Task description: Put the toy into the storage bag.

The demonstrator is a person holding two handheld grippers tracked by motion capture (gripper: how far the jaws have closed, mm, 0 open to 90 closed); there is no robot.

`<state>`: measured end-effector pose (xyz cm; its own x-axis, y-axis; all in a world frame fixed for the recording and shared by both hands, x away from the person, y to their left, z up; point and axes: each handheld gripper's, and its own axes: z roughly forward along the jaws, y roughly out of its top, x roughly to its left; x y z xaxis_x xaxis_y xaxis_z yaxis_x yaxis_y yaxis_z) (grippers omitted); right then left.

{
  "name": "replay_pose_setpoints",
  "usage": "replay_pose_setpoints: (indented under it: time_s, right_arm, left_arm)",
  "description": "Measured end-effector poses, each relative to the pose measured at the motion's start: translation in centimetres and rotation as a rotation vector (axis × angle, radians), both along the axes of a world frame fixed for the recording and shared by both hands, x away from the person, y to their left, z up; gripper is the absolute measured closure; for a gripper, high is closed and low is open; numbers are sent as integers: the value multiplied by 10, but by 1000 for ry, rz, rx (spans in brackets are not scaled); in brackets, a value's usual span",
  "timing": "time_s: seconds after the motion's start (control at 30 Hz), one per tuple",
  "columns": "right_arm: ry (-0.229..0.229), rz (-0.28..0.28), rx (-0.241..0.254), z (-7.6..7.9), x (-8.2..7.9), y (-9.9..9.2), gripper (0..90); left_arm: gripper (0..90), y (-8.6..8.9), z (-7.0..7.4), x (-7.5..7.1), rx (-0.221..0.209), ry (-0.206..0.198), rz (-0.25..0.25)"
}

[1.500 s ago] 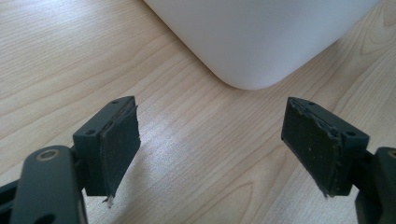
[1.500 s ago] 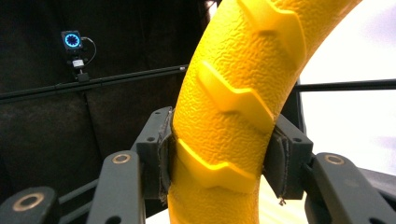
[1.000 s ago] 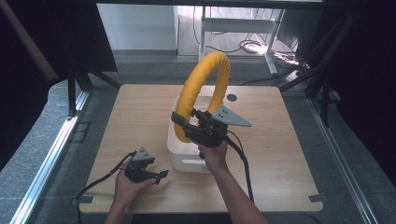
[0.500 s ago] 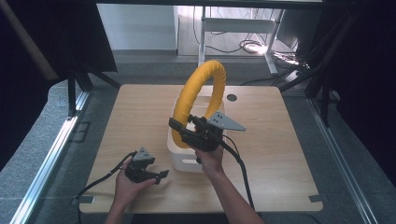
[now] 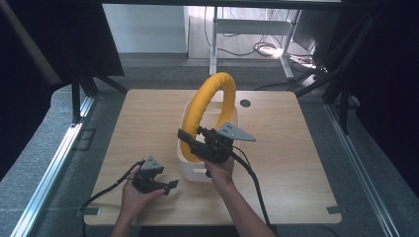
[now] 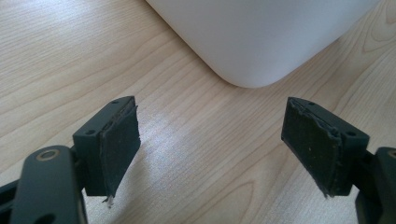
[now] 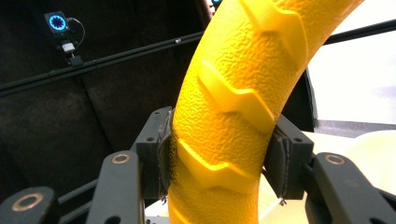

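A large yellow ring (image 5: 211, 106) with a ridged, textured surface (image 7: 229, 107) stands on edge over a white bin (image 5: 197, 170) in the middle of the table. My right gripper (image 5: 190, 140) is shut on the ring's lower near part, its pads (image 7: 164, 154) pressed on both sides of the tube. The ring's lower end dips into the bin. My left gripper (image 5: 168, 186) rests low on the wooden table, left of the bin, open with nothing between its pads (image 6: 119, 142). The bin's rounded white corner (image 6: 261, 42) lies just ahead of the left gripper.
The wooden table (image 5: 296, 148) has bare room to the right and left of the bin. A round dark hole (image 5: 245, 103) sits near the table's far edge. Black cables trail from both grippers toward the near edge. Dark curtains and a metal stand lie beyond the table.
My right gripper has sunk with the yellow ring, bringing its lower end down into the white bin. The left gripper has stayed put.
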<state>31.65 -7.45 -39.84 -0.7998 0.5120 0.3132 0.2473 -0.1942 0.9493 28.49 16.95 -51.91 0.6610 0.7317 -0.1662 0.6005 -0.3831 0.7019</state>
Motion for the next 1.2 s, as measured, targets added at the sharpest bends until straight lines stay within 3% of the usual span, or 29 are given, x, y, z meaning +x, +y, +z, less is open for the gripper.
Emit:
replay_pose_setpoints:
  time_s: [0.3, 0.6, 0.77, 1.0, 1.2]
  right_arm:
    - [18, -7, -6, -8, -1, 3, 485]
    - [95, -36, -74, -11, -3, 5, 468]
    - [108, -72, -146, -11, -4, 5, 421]
    - [159, -71, -158, -10, -1, 0, 294]
    - [135, -73, -156, -4, -5, -11, 250]
  left_arm:
    - [195, 0, 0, 0, 2, -2, -2]
    - [195, 1, 0, 0, 4, -1, -3]
    - [194, 0, 0, 0, 4, 1, -5]
    - [193, 0, 0, 0, 1, 4, -6]
    - [194, 0, -1, 0, 4, 3, -5]
